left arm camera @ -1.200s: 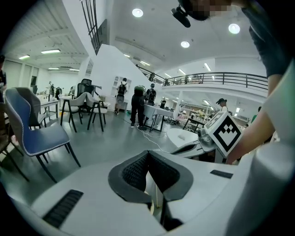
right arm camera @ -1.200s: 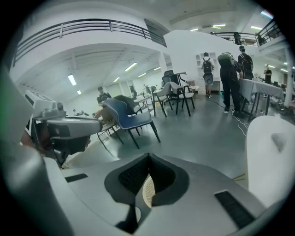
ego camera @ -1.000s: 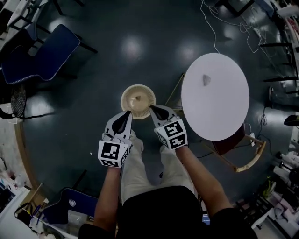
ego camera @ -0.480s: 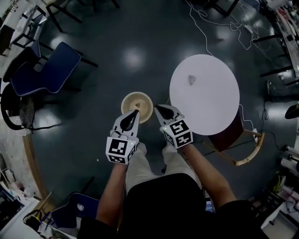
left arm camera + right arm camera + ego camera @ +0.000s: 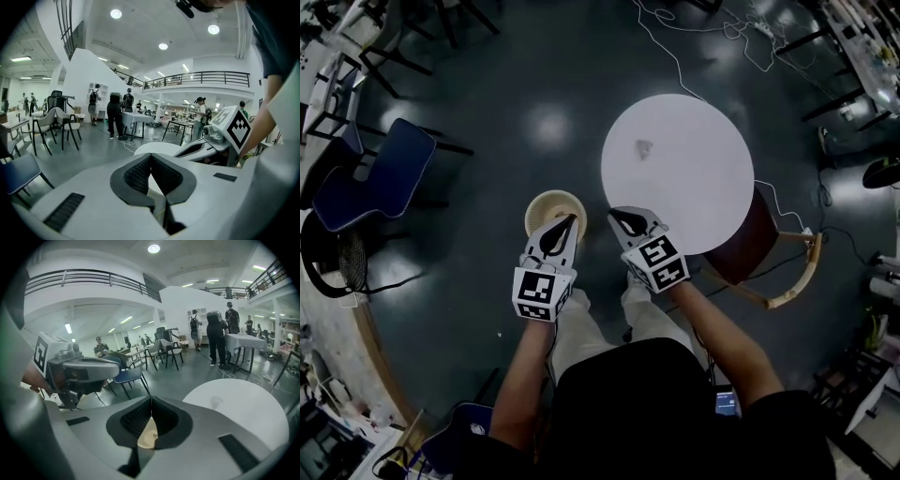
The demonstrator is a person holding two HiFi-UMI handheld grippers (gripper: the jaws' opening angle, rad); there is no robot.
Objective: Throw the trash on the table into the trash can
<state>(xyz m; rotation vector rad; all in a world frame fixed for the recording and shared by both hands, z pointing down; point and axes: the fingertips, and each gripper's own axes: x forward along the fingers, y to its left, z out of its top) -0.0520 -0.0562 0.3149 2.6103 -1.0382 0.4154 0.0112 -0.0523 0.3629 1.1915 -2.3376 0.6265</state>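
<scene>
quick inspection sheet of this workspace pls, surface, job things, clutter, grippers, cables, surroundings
surface: round white table, bare apart from one item
job's things: small crumpled pale scrap of trash on the table's far-left part; round beige trash can on the dark glossy floor left of the table
clutter: nothing seen
grippers: left gripper and right gripper both shut, nothing gripped, side by side near the table's near edge
cables: thin white cable trailing over the floor beyond the table
surroundings: blue padded chair at left; curved wooden chair at the table's right
</scene>
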